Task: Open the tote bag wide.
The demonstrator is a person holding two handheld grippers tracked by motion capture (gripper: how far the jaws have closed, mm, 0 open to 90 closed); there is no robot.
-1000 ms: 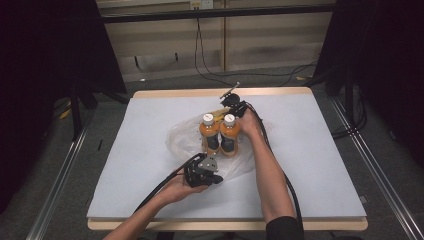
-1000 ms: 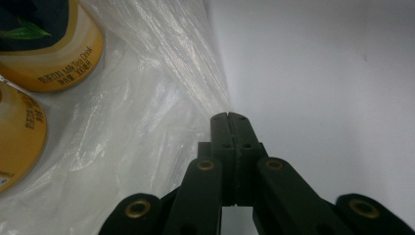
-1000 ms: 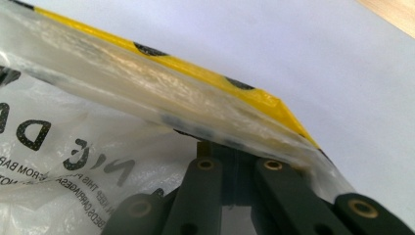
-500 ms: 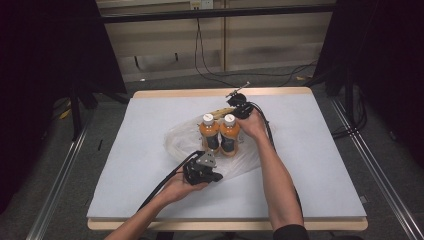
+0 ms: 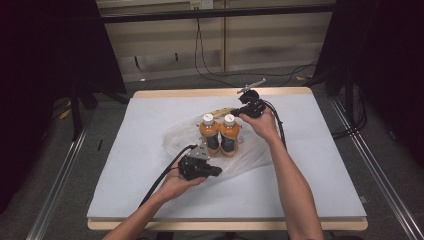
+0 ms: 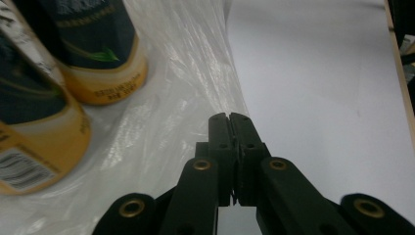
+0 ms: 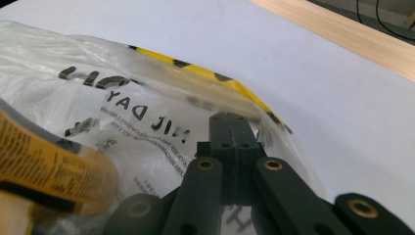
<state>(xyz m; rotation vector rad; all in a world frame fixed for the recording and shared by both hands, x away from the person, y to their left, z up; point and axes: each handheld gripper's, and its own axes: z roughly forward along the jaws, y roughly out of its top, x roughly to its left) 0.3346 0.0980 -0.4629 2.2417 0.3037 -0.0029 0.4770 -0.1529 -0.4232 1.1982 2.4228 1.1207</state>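
Note:
Two orange drink bottles (image 5: 210, 134) (image 5: 229, 133) with white caps stand upright side by side on a clear plastic bag (image 5: 250, 157) in the middle of the table. In the right gripper view my right gripper (image 7: 230, 117) is shut on the bag's rim by its yellow strip (image 7: 215, 78). In the high view that right gripper (image 5: 236, 112) sits just behind the right bottle. My left gripper (image 5: 218, 171) lies low in front of the bottles, jaws shut. In the left gripper view the left gripper (image 6: 229, 117) rests at the film's edge (image 6: 235, 83). Whether it pinches the film I cannot tell.
The white table top (image 5: 325, 150) stretches wide to the right and left of the bag, with a wooden rim (image 5: 190, 93) at the far edge. Cables (image 5: 165, 175) trail from both grippers toward the person's side.
The right gripper has moved to the right and upward, drawing the bag's yellow-striped rim with it. The left gripper and both bottles have stayed put.

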